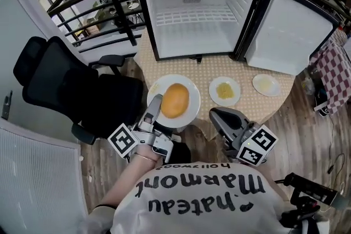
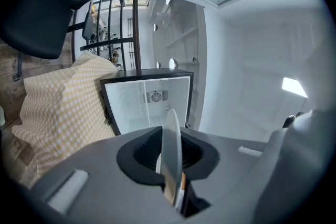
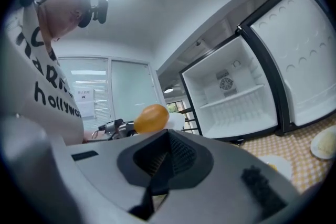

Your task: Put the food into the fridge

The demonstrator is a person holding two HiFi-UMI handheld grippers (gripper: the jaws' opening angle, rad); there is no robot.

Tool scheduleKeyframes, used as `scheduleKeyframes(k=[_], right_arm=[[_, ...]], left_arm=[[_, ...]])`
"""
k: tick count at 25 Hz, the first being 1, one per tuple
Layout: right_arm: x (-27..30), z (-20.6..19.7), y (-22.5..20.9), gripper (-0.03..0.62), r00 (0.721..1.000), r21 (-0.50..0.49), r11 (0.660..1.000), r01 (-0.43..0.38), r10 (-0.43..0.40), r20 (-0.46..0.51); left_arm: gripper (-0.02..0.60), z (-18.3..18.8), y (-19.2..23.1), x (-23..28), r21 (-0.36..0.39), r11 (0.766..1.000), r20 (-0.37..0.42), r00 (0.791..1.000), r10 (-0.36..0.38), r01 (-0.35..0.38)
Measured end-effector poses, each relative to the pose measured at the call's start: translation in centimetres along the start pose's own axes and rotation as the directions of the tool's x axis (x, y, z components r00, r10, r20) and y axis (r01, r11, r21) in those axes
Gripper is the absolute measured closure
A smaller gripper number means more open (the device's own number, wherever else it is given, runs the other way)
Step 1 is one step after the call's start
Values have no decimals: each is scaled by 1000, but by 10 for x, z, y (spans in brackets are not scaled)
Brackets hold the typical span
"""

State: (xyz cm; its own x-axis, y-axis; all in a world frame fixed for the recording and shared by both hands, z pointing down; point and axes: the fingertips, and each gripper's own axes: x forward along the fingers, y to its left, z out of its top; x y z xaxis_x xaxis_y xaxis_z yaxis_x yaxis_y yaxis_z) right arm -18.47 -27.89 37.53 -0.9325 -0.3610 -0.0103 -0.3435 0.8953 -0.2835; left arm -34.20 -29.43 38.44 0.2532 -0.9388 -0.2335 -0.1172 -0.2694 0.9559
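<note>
A large white plate [image 1: 189,112] carrying a round orange bun [image 1: 175,100] is at the table's near edge, in front of the open fridge [image 1: 197,13]. My left gripper [image 1: 157,104] is shut on the plate's left rim. In the left gripper view the plate's rim [image 2: 171,144] stands edge-on between the jaws, with the fridge [image 2: 149,105] beyond. My right gripper [image 1: 216,115] hovers just right of the plate, shut with nothing in it. In the right gripper view the bun [image 3: 151,118] shows above the closed jaws [image 3: 157,165]. The fridge [image 3: 231,94] is empty inside.
Two small plates lie on the checked tablecloth [image 1: 241,71]: one with yellow food [image 1: 225,90], one with pale food [image 1: 266,85]. The fridge door [image 1: 290,30] swings open to the right. A black office chair [image 1: 66,85] stands at the left, beside a railing [image 1: 98,13].
</note>
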Motion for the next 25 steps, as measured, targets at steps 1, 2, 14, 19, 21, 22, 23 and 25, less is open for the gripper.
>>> scheduleKeyframes(k=[1, 2, 14, 19, 21, 22, 23, 25], right_arm=[[2, 1, -5, 579, 1000, -18, 1000, 16, -16, -7], [4, 1, -11, 579, 999, -33, 999, 37, -38, -14], [57, 33, -96, 579, 964, -1, 966, 259, -258, 60], [63, 47, -113, 579, 944, -15, 945, 325, -324, 70], [58, 49, -119, 579, 931, -14, 933, 359, -357, 73], [55, 50, -121, 579, 925, -12, 927, 375, -373, 73], [52, 51, -123, 579, 919, -12, 921, 389, -388, 73], [44, 52, -127, 579, 907, -15, 909, 417, -415, 72]], left_arm=[[538, 5, 4, 8, 0, 1000, 4, 1000, -2, 2], [538, 11, 8, 16, -6, 1000, 9, 1000, -6, 6], [554, 62, 30, 143, -59, 997, -108, 993, -57, 51], [555, 82, 36, 190, 7, 1000, -62, 998, -26, 27], [555, 90, 44, 205, -5, 1000, -29, 1000, -9, 9], [555, 94, 48, 212, -18, 1000, -16, 1000, 5, -5], [555, 97, 53, 218, -34, 999, -4, 1000, 20, -20], [554, 103, 60, 227, -74, 996, 22, 999, 42, -41]])
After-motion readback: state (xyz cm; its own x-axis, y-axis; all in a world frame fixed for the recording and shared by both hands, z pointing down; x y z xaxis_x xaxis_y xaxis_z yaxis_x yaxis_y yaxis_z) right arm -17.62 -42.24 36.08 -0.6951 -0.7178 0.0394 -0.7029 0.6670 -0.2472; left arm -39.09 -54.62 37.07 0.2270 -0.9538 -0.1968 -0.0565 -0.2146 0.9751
